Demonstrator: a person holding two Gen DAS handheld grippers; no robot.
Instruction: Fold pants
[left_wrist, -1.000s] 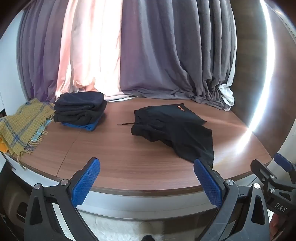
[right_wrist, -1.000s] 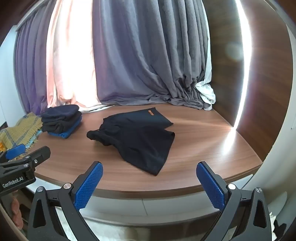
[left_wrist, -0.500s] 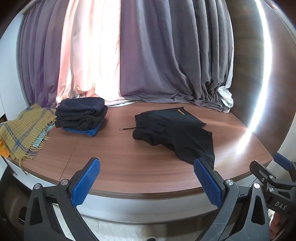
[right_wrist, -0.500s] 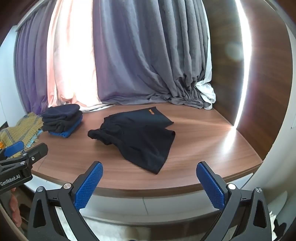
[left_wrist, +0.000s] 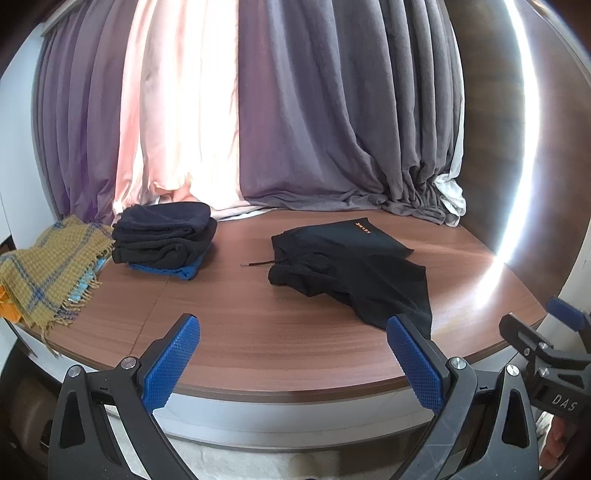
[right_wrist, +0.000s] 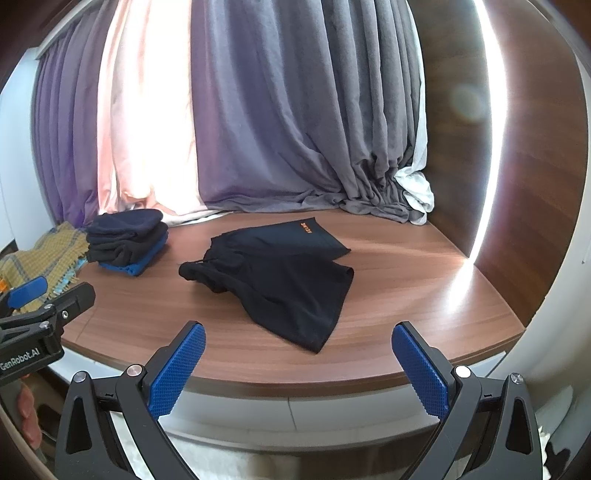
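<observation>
Black shorts (right_wrist: 273, 280), rumpled on table (right_wrist: 388, 325); both grippers (left_wrist: 291, 354) (right_wrist: 299, 360) spread, empty; pinch 2 waistband corners, probably bunched leftward, and flatten first.

Black shorts (right_wrist: 280, 280) lie rumpled on the wooden table (right_wrist: 406, 280), right hand-held gripper (right_wrist: 299, 365) spread wide.
</observation>
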